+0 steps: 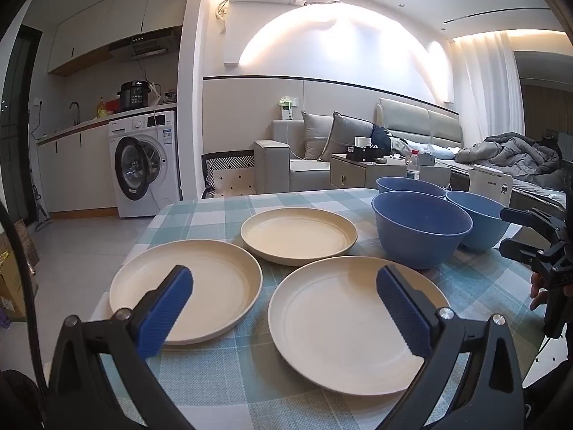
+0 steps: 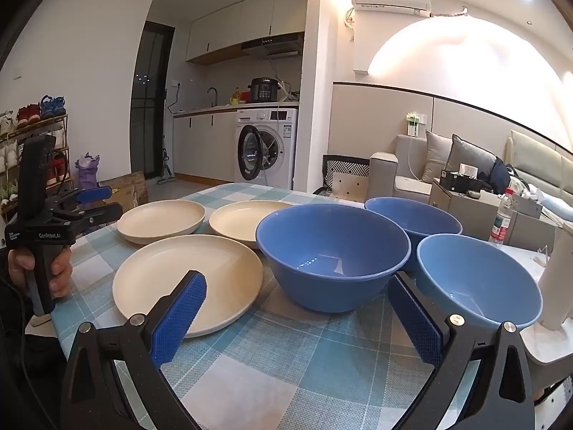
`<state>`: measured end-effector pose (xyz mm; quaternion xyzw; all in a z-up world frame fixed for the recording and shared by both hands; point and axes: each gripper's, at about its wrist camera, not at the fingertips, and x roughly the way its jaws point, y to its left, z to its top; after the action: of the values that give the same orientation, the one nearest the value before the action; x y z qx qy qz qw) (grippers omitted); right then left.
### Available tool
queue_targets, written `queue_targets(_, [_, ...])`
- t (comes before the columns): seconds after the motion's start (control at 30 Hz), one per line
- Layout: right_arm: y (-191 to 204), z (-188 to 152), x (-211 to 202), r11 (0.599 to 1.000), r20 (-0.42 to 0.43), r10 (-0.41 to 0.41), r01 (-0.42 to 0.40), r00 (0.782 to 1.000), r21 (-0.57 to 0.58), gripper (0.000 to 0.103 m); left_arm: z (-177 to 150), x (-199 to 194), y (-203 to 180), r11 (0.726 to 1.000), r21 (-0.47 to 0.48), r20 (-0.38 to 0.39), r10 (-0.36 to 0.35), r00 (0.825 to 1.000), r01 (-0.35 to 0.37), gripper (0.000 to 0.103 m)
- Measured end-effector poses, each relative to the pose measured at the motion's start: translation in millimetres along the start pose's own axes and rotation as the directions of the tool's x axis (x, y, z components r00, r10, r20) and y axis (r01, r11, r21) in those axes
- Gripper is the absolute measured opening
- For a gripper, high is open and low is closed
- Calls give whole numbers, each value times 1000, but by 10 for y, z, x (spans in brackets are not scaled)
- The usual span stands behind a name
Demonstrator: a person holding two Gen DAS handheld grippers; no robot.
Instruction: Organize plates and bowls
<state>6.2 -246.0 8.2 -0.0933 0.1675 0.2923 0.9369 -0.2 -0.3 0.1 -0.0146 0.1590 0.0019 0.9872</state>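
Visibility is failing at the edges: the fisheye rim is darkening every corner of both views. In the left wrist view the right gripper (image 1: 515, 233) is showing only at the right margin, its body cut off, with part of a hand (image 1: 537, 292) just visible beneath it. In the right wrist view the left gripper (image 2: 104, 202) is appearing at the left edge, gripped by a hand (image 2: 53, 268) whose arm is running out of frame. The white kettle (image 2: 558, 279) is partly hiding the rim of the nearest right bowl and is itself being cropped.

Three cream plates (image 1: 352, 322) (image 1: 186, 290) (image 1: 299, 234) are lying flat and apart on the checked tablecloth (image 1: 222, 376), two near and one behind between them. Three blue bowls are standing upright to their right: the large bowl (image 2: 333, 254) is sitting just beside the near plate, with a second bowl (image 2: 413, 216) behind it and a third bowl (image 2: 478, 279) to its right, the three close together; whether they are touching cannot be told. All six pieces are looking empty.

Both grippers are hanging above the table with jaws spread wide, blue pads (image 1: 166, 313) well apart. Nothing is lying between either pair, and neither is touching any dish.
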Motion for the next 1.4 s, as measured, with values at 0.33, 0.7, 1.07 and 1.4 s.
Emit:
queue_targets(0.33, [0,6,-12,1000,0,-2,2,1000,2,103,23,-17,8,1000,8,-1,-15,1000,15,103])
queue_targets(0.7, [-7,5,-12,1000,-1,-3,3,1000,3,103,-14,7,-11,1000,-19,36,-23,999,24,103])
queue_targets(1.07, [-15,3,-17,1000,-2,-4,4,1000,2,103,-16,-20,-11,998,-50,47,-32,998,34,103])
queue_targets(1.4, [-16,-5,-30,1000,0,-11,11,1000,-1,103,-13,-14,0,998,-53,45,-33,998,35,103])
